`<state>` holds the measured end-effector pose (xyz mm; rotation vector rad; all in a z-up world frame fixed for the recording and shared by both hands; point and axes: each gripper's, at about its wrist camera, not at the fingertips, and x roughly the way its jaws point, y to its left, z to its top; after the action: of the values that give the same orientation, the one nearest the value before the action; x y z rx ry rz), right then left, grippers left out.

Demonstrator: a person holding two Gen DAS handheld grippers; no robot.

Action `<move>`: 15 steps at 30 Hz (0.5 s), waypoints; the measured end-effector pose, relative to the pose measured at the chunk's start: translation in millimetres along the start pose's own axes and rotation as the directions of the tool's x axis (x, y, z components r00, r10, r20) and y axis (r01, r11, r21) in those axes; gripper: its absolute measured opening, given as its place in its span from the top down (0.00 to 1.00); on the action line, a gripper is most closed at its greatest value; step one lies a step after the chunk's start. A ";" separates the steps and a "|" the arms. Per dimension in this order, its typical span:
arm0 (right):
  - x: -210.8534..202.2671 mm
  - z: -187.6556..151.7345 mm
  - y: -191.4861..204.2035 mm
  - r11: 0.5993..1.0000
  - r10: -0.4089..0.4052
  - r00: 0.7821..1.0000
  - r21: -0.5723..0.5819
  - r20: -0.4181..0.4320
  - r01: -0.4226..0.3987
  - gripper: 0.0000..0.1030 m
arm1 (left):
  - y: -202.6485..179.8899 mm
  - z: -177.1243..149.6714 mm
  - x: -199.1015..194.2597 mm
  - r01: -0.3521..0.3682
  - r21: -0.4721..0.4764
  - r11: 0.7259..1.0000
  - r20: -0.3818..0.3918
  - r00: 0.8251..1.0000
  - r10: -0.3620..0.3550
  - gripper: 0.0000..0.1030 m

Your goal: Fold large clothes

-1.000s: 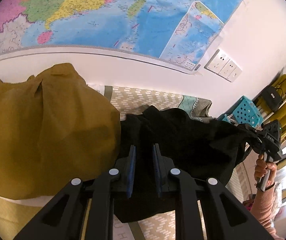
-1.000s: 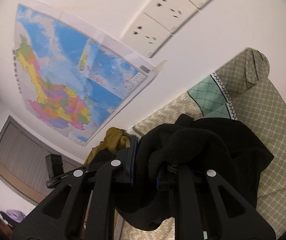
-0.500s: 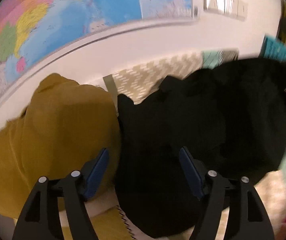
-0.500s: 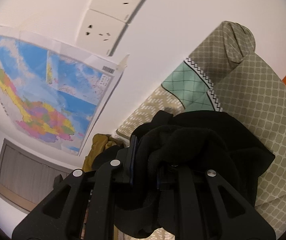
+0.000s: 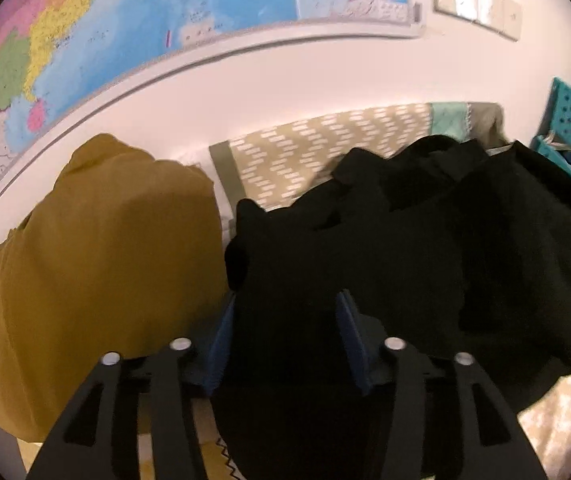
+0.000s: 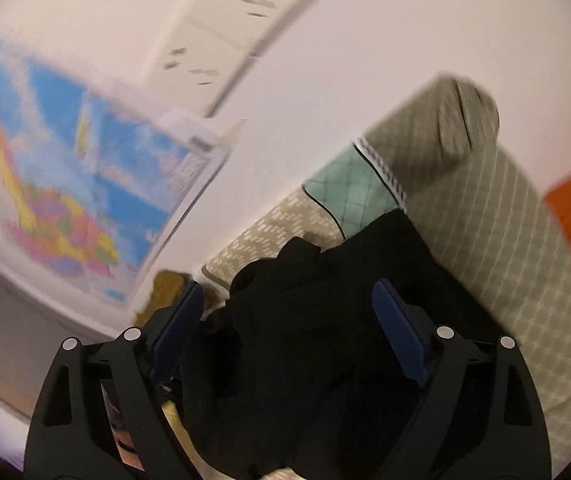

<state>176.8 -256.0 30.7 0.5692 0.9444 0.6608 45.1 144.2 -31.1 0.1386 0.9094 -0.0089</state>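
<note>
Lying btwn spread fingers [image 6: 189, 320]: black garment [image 6: 305, 340]

One black garment [image 5: 405, 260]; one mustard garment [image 5: 97, 260]; one wall map [image 5: 165, 20].

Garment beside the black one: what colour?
Mustard yellow garment, plain, left of the black one; clearest in the left wrist view.

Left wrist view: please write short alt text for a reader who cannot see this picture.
A black garment lies bunched on a patterned bed cover, with the open left tongs over its near edge, not pinching it. A mustard-yellow garment lies beside it on the left, and a colourful wall map hangs above.
</note>
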 end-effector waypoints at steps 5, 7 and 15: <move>20.3 -40.1 64.5 0.902 -0.175 0.981 -0.411 -0.079 0.128 0.23 | -32.3 -6.3 -3.5 0.066 0.119 0.991 0.008 0.998 -0.068 0.17; 43.2 -55.8 78.3 0.842 -0.250 0.963 -0.514 -0.098 0.166 0.28 | -46.9 -7.2 7.4 0.054 0.164 0.985 -0.009 0.999 -0.054 0.17; 91.5 -62.2 72.8 0.759 -0.385 0.921 -0.588 -0.060 0.279 0.89 | -59.1 5.6 30.4 -0.085 0.170 0.982 -0.002 0.996 0.087 0.99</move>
<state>142.5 -131.2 2.6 -0.2040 0.9245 0.6339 64.3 86.5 -58.5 0.3372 0.9106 -0.0054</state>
